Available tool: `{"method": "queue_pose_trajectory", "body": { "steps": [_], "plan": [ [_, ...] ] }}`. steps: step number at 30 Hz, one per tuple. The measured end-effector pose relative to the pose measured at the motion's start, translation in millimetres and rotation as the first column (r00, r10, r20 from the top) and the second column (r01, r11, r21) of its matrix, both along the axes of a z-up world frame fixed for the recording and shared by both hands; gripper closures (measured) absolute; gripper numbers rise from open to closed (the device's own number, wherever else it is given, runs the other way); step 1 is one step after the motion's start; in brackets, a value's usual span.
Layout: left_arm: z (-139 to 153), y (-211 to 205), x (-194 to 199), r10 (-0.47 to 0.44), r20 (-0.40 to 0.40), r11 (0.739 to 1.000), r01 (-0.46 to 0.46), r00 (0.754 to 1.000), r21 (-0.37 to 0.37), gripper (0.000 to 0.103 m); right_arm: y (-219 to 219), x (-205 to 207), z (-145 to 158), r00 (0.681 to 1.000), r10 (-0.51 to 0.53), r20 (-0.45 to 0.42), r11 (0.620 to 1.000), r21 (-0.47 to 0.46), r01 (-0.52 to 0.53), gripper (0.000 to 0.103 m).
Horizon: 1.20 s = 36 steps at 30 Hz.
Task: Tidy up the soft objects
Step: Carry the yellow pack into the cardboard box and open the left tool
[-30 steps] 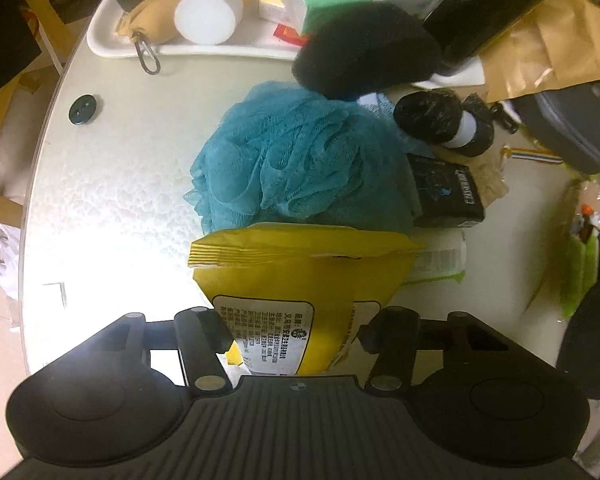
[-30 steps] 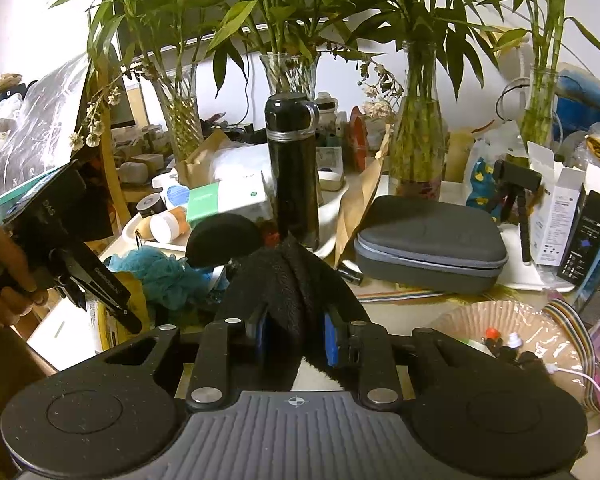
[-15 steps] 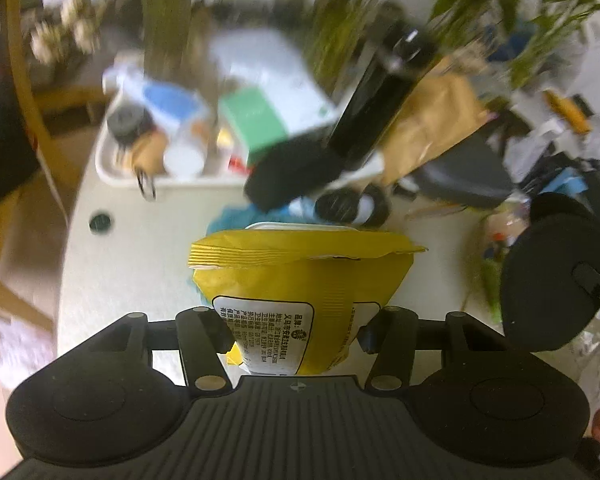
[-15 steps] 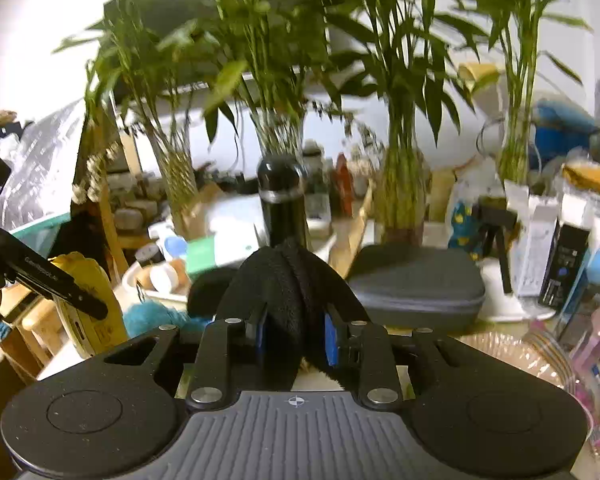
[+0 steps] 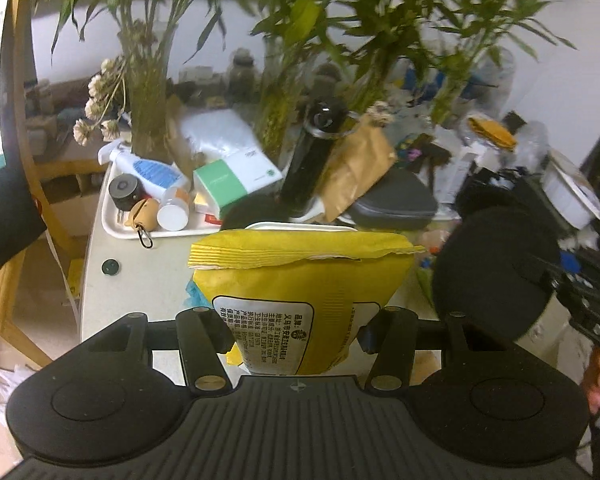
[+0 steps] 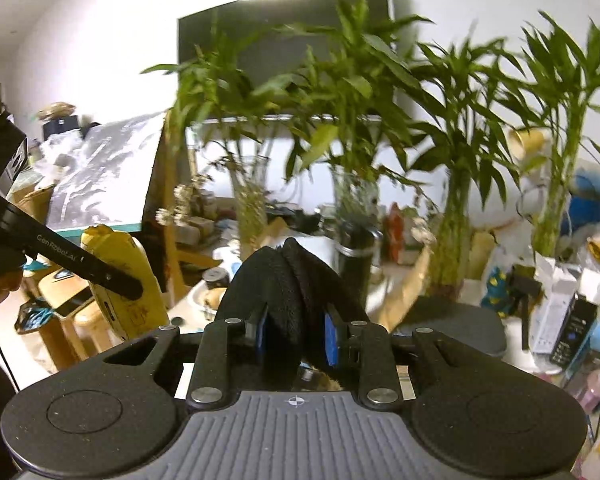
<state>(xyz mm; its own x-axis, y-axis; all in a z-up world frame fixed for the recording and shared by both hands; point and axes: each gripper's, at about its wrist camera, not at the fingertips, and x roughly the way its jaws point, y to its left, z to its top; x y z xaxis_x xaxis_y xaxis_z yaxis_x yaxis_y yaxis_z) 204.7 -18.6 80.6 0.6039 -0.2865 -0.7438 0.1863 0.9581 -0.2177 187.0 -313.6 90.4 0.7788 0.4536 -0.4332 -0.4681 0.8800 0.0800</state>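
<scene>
The left gripper (image 5: 296,332) jaws pinch a light, crinkly yellow packet (image 5: 304,280) at its lower end, while the right gripper (image 6: 296,334) jaws squeeze a soft, compressible black fabric pad (image 6: 288,280), twelve o'clock ahead.

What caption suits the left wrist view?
Left gripper holds a yellow packet above a cluttered table.

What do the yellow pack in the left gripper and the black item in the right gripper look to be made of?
Yellow pack: thin plastic film, slightly glossy, with a crimped seal edge and printed label. Black item: soft fabric, probably terry or fleece; matte, nubbly, folded between the pads.
</scene>
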Motion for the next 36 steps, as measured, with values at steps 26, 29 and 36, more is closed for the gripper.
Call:
{"method": "queue_pose_trajectory", "body": {
  "steps": [26,29,36],
  "plan": [
    [-83,-21,-83,-0.281,-0.171,0.927,0.313,0.944,0.206,0.049,16,-73,-2,0.994,0.105,-0.02,0.994,0.037,-0.105,0.073],
    [-93,-31,-84,-0.425,-0.159,0.84,0.454,0.891,0.296,0.049,15,-72,-1,0.995,0.098,-0.019,0.995,0.038,-0.098,0.073],
    [-105,-39,-86,-0.672,-0.173,0.617,0.673,0.72,0.406,0.047,9,-70,-2,0.996,0.082,-0.026,0.996,0.047,-0.081,0.072]
  ]
}}
